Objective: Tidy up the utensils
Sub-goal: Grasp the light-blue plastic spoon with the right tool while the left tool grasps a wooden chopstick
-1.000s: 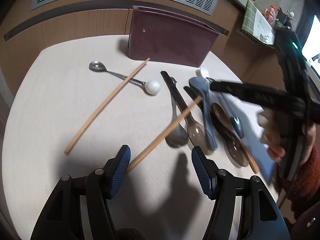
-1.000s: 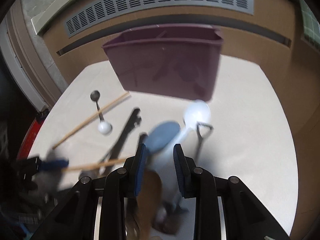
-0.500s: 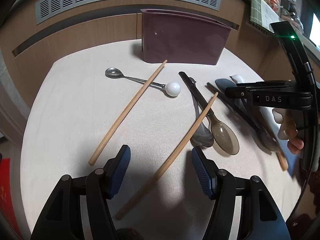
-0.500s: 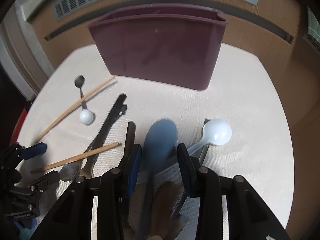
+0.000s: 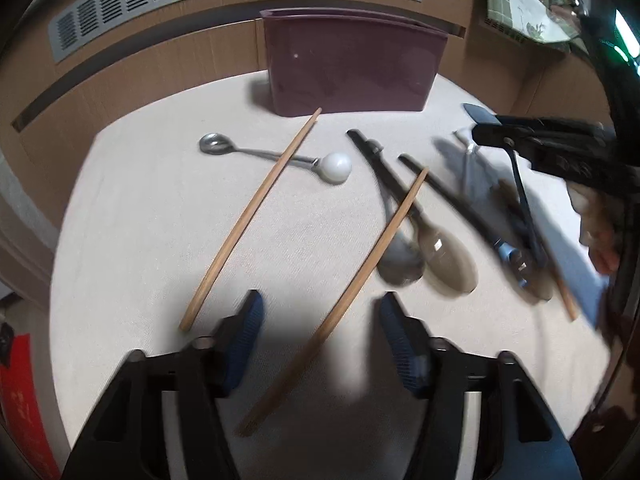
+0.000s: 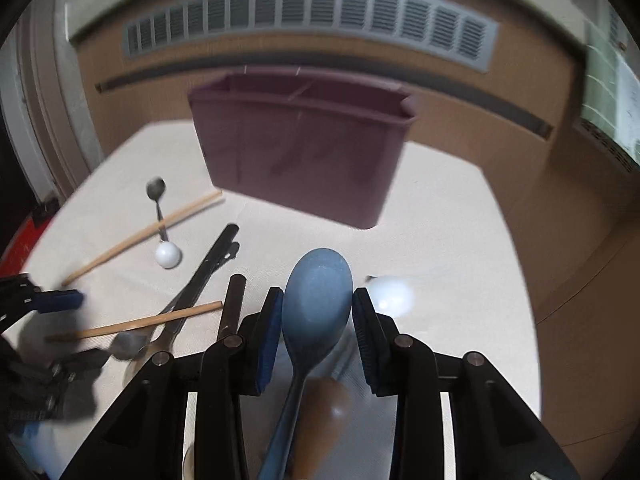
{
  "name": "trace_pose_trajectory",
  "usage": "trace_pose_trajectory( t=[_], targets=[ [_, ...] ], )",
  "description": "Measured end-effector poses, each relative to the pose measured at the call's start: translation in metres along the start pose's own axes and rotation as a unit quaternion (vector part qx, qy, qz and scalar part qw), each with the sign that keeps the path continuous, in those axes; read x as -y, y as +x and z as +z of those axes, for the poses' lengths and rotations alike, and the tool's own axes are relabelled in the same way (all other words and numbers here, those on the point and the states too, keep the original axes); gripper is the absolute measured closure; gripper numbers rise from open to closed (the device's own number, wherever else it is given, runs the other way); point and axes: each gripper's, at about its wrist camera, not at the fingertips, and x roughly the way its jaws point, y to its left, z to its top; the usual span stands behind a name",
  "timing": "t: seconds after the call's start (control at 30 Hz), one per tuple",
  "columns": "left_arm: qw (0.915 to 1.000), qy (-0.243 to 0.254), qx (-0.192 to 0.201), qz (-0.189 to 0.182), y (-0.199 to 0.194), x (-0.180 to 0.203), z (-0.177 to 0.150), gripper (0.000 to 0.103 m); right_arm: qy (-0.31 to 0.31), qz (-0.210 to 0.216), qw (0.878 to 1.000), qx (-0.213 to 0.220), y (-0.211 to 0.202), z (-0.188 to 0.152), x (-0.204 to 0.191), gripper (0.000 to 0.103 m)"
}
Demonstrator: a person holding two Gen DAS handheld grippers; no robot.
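The right gripper (image 6: 316,316) was seen clamped on the bowl of a blue spoon (image 6: 316,300), the handle running back toward 6 o'clock between the pads. A white spoon (image 6: 390,295) lay just beside it at 3 o'clock, with bare cloth beyond to the table edge (image 6: 520,264). The maroon caddy (image 6: 304,152) stood at 12 o'clock, well apart, its two compartments showing. The left gripper (image 5: 320,336) was held with jaws wide apart, a wooden chopstick (image 5: 360,272) lying between them untouched. A second chopstick (image 5: 252,216) lay at 11 o'clock across a ball-ended spoon (image 5: 276,158).
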Motion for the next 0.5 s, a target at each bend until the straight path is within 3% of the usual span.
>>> trace_pose_trajectory(
  t=[0.1,0.2,0.33,0.5],
  targets=[
    [0.9984,0.033,0.011,-0.044,-0.002,0.008,0.022,0.062,0.019,0.012,1.000,0.020,-0.018,-0.006,0.016,0.072],
    [0.9945,0.071,-0.010,-0.077,0.009,0.022,0.041,0.069,0.038,0.018,0.998,0.037,-0.029,-0.014,0.027,0.072],
    [0.9937,0.091,-0.040,-0.052,0.031,0.037,0.053,0.082,0.056,0.020,0.997,0.051,-0.032,-0.021,0.031,0.072],
    [0.9965,0.063,-0.037,-0.041,0.037,0.037,0.059,0.094,0.055,0.027,0.997,0.056,-0.032,-0.020,0.028,0.072]
  ],
)
